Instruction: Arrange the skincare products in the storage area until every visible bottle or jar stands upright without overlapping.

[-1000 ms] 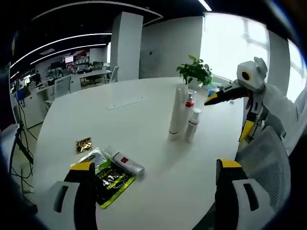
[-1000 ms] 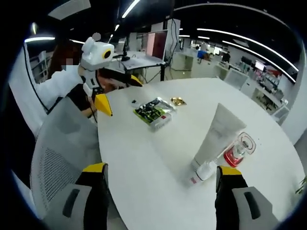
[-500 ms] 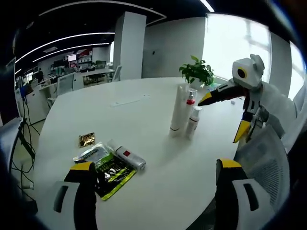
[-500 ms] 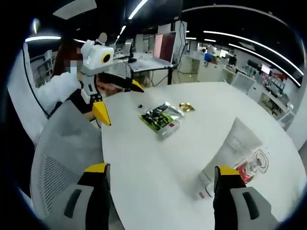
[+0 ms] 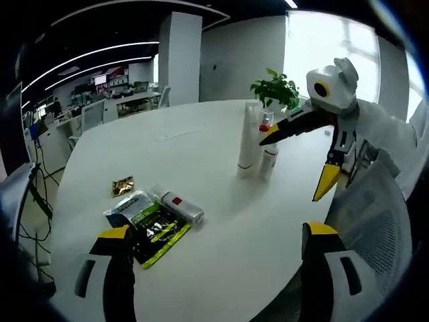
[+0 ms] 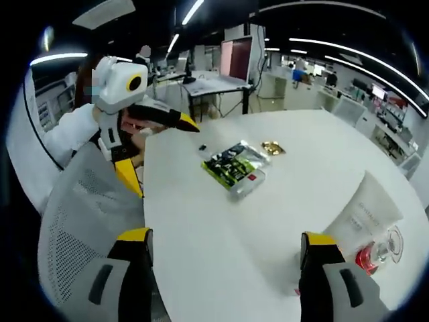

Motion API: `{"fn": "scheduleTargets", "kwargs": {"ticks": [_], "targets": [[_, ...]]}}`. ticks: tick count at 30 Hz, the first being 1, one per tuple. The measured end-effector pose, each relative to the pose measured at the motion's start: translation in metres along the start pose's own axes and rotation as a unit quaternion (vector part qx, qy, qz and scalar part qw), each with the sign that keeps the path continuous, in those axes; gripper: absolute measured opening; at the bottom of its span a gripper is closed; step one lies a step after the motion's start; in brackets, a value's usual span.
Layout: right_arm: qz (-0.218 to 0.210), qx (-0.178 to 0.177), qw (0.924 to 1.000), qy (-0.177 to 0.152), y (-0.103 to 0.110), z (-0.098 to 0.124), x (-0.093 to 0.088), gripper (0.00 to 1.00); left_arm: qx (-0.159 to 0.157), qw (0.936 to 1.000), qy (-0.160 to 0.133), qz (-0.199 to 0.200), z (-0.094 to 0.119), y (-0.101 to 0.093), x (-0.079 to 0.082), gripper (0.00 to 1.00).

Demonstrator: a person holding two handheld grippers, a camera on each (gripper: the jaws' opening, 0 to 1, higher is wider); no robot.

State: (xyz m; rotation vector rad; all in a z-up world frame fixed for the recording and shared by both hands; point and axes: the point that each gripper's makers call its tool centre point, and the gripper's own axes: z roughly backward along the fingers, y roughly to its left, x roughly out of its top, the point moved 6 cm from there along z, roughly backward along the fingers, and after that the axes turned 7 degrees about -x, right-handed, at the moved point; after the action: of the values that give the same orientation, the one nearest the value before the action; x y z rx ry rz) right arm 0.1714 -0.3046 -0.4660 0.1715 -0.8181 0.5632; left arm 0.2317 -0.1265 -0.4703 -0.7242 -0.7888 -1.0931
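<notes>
Left gripper [image 5: 214,265]: jaws spread wide over the near edge of the round white table [image 5: 201,154], holding nothing and touching nothing; in the right gripper view it [image 6: 161,151] hangs at the table's far-left edge, again agape and empty.

Right gripper [image 6: 224,268]: jaws wide apart above bare tabletop, nothing between them; in the left gripper view it [image 5: 295,161] comes in from the right, its upper yellow tip close to the standing bottles. Whether it touches them cannot be told.

Standing products, three: a tall white tube [image 5: 249,139] upright on its cap, a red-collared pump bottle [image 5: 265,127] behind it and a small white bottle [image 5: 269,161] just beside it, clustered at the far right of the table in the left gripper view. In the right gripper view the tube [image 6: 362,218] and the red-collared bottle [image 6: 375,253] sit at the lower right, next to that gripper's right jaw.

Lying products, one: a silver tube with a red label [image 5: 177,206], on its side, resting against the sachet.

Sachets, two: a green-and-black packet [image 5: 151,231] lying flat near the left jaw, and a small gold one [image 5: 122,186] just beyond it, apart.

Other items: one potted plant [image 5: 275,90] behind the bottles; one mesh-backed chair [image 6: 87,215] at the table's edge.
</notes>
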Motion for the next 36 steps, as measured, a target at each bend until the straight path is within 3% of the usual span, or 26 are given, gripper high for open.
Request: {"fn": "scheduleTargets", "kwargs": {"ticks": [7,12,15,20,28,36], "targets": [[-0.006,0.002,0.9999,0.008,-0.001,-0.014,0.005,0.96,0.007,1.0000,0.002,0.003,0.007,-0.002,-0.007,0.99],[-0.010,0.010,0.9999,-0.004,0.002,-0.024,0.019,0.95,0.018,0.9998,-0.010,0.008,0.008,-0.011,-0.011,0.99],[-0.005,0.011,0.9999,-0.003,0.003,-0.032,0.025,0.94,0.025,0.9996,-0.001,0.013,0.003,-0.014,-0.020,0.99],[-0.001,0.004,1.0000,-0.002,0.003,-0.045,0.031,0.87,0.019,0.9993,-0.002,0.033,-0.001,-0.016,-0.031,0.99],[0.004,-0.031,0.9995,-0.002,0.000,-0.072,0.040,0.75,0.029,0.9994,0.003,0.018,-0.003,-0.015,-0.029,0.99],[-0.004,-0.027,0.9996,0.005,0.004,-0.096,0.044,0.68,0.038,0.9991,0.015,0.006,-0.004,-0.011,-0.031,0.99]]}}
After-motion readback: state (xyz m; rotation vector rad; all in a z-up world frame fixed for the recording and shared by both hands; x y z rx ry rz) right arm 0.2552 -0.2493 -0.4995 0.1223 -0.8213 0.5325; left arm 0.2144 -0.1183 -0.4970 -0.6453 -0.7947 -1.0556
